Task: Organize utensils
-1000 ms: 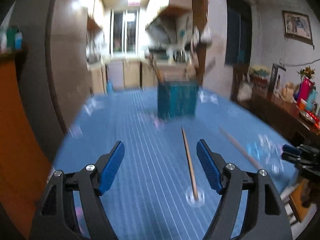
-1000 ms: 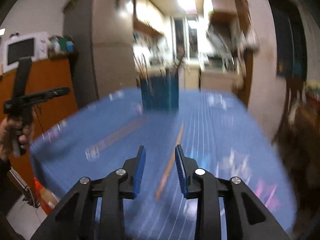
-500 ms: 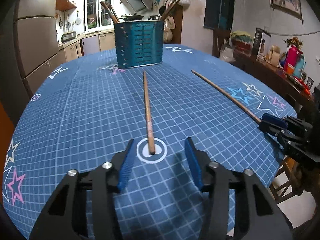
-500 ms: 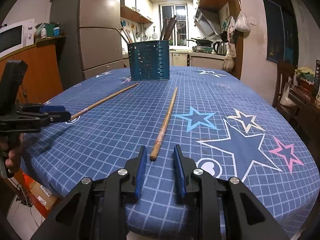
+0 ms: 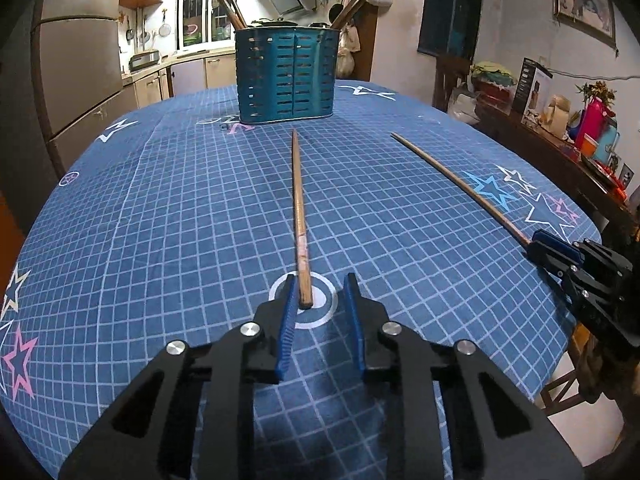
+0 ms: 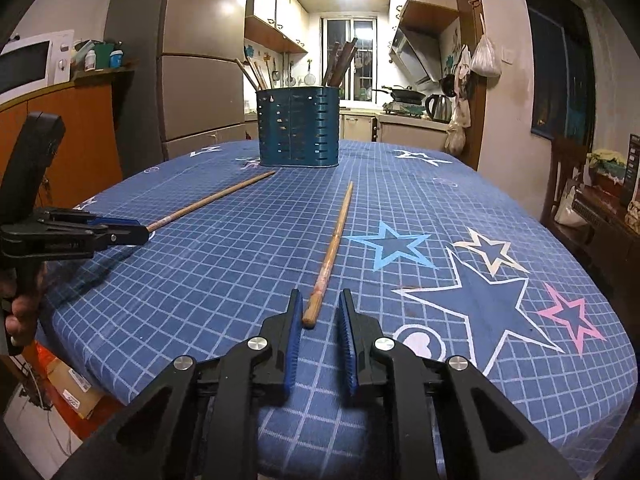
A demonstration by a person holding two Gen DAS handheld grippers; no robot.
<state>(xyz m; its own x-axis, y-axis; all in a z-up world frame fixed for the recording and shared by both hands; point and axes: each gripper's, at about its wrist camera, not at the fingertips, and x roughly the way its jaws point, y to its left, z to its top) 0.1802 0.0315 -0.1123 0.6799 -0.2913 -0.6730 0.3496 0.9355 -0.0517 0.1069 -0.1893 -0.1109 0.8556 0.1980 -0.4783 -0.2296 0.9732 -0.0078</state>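
- Lying on the blue star-print tablecloth (image 5: 160, 208), one wooden chopstick (image 5: 299, 216) ends between the unclenched left gripper (image 5: 319, 294) fingers, beside the left pad.
- Second chopstick (image 6: 330, 250) ends between the unclenched right gripper (image 6: 319, 312) fingers at the near edge.
- Teal utensil holder (image 6: 298, 126) stands at the far edge.

The holder (image 5: 286, 76) hides the lower ends of the utensils (image 5: 354, 6) standing in it.

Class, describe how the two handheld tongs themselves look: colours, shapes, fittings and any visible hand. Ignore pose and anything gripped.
Both the left tongs and right tongs have matte black frames with triangular cut-outs, round silver bolts at the joints, and two flat fingers faced with ribbed blue pads. In the right wrist view the left tongs show a black handle, with bare fingers around it. No cables or markings are visible.
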